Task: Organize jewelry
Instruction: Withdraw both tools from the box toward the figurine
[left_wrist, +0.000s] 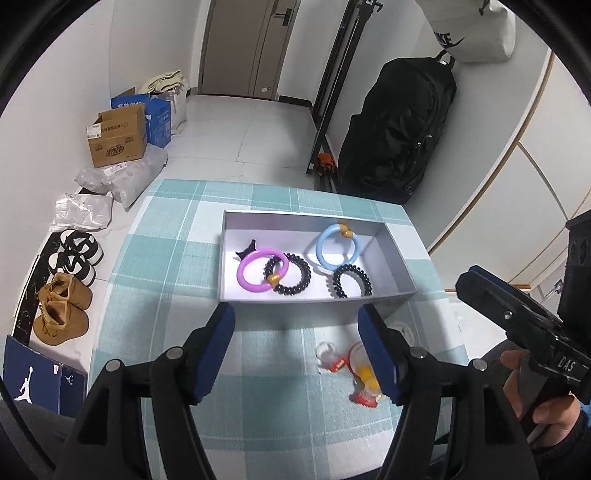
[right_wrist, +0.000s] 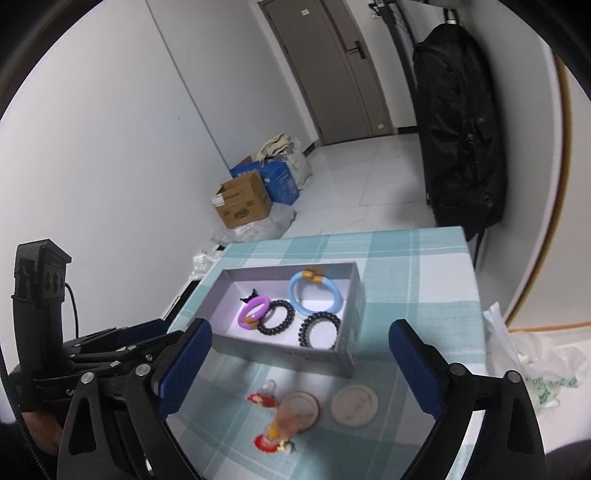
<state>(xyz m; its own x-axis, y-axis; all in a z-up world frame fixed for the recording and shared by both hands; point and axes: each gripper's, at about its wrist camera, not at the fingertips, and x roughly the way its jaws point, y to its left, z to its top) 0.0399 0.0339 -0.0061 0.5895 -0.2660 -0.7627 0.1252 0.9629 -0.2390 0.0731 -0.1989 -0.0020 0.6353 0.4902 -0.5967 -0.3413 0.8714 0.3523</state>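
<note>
Right now both my grippers hover over the near part of the checked tablecloth (left_wrist: 177, 266), each with its jaws spread wide and nothing between the pads. The grey box (left_wrist: 391, 254) sits further away on the cloth and already holds the purple ring (left_wrist: 263, 268), the blue ring (left_wrist: 338, 244) and two black coil bands (left_wrist: 289, 274).

What is left outside is the small cluster of loose pieces (right_wrist: 280, 413), red, yellow and clear, lying on the cloth between me and the box's near wall, just beside two round flat discs (right_wrist: 354, 404). From the left gripper (left_wrist: 295, 350) it lies to the right, partly hidden behind the right finger. From the right gripper (right_wrist: 299, 373) it lies almost straight ahead, between the fingers and slightly left. I judge the right one better placed.
</note>
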